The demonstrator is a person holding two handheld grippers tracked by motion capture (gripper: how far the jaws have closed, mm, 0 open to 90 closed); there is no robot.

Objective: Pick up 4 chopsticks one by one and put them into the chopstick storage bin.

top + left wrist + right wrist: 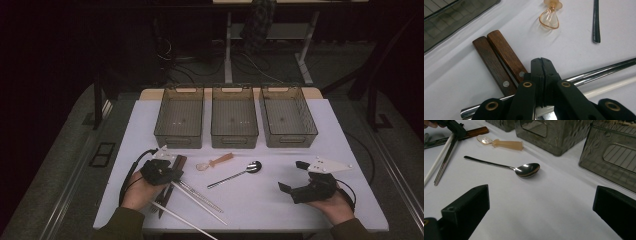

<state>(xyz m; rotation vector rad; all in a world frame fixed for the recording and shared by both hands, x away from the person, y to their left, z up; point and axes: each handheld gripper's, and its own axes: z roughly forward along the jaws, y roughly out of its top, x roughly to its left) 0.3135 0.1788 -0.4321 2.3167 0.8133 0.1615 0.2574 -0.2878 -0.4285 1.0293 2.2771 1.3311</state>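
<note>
My left gripper (pixel 541 61) is squeezed tight with nothing I can see between its tips. It sits low over the metal chopsticks (pixel 599 71) and the white chopstick (pixel 609 87), just beside two brown wooden handles (pixel 499 56). My right gripper (pixel 541 202) is wide open and holds nothing. It rests near the right edge of the table (pixel 150 112). A shiny spoon (pixel 524 170) lies in front of it. A little orange spoon (pixel 504 144) lies farther off, near three grey bins (pixel 235 122).

Three bins (pixel 234 122) behind spoon (pixel 240 173), chopsticks (pixel 197 196) left of spoon
</note>
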